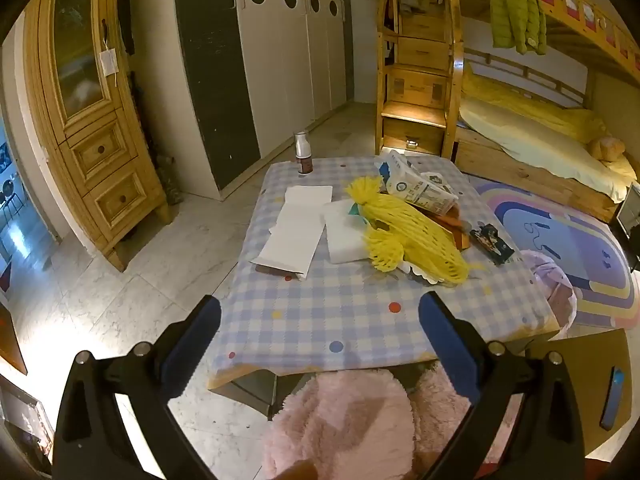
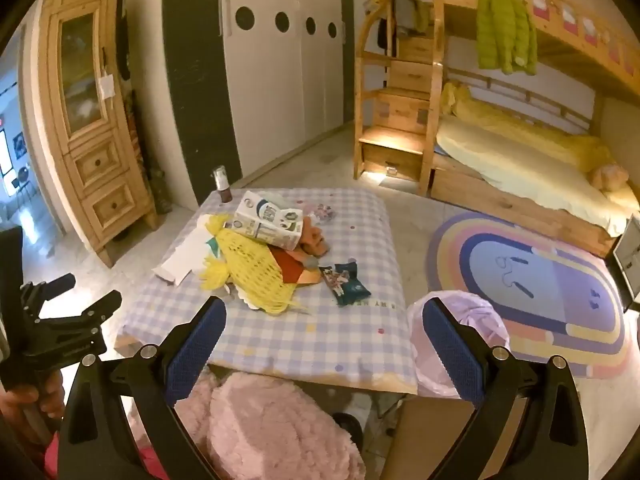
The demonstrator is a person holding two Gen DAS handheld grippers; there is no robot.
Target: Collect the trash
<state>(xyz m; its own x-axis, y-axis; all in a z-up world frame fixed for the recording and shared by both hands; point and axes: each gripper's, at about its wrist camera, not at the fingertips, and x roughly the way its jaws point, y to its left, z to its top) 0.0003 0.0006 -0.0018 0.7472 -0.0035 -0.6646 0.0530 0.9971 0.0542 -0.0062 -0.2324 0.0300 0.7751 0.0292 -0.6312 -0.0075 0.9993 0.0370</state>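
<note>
Both grippers' jaws wide, empty.

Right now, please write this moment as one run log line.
left tool: open, empty | right tool: open, empty | trash: yellow foam net, milk carton on table | bag: beside table

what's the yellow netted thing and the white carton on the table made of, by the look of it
Yellow net: looks like soft foam mesh, matt, with open diamond holes and frayed ends. Carton: seems to be printed coated paperboard, slightly glossy, its folded edges dented and crumpled.
</note>
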